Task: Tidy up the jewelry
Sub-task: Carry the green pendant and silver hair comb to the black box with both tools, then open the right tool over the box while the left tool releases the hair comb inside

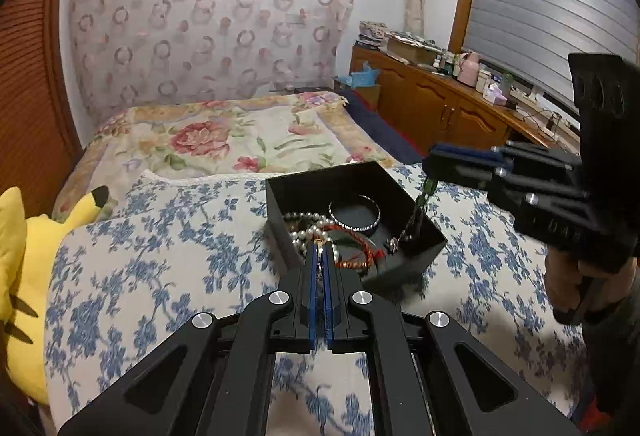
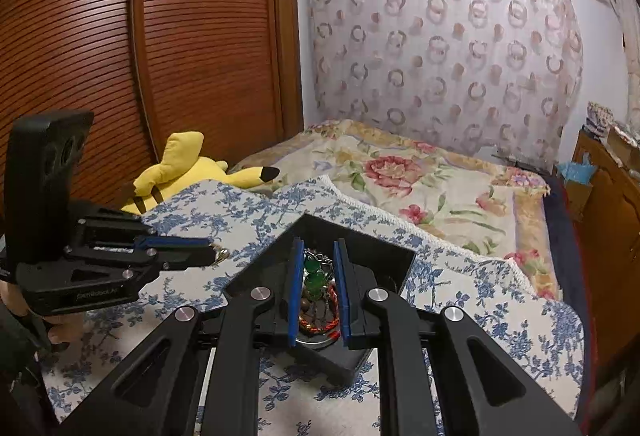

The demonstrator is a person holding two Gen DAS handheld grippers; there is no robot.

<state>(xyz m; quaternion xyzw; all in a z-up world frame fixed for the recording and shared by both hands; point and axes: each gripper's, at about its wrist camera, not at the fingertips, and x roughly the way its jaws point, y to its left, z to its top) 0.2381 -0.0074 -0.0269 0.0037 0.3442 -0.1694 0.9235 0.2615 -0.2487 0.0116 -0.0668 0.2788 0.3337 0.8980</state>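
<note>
the jewelry is mostly gathered in the black box (image 1: 416, 240) on the blue-flowered cover (image 1: 160, 236): a pearl strand (image 1: 308, 232), a rhinestone bangle (image 1: 354, 213) toward 12 o'clock and red cords (image 1: 360, 256). a green-beaded piece (image 2: 316, 276) is seen between the jaws of the right gripper (image 2: 318, 260), which stand partly open; contact cannot be told. the left gripper (image 1: 320, 250) is nearly closed on a small metallic piece at its tips. little seems left beyond these two pieces.
</note>
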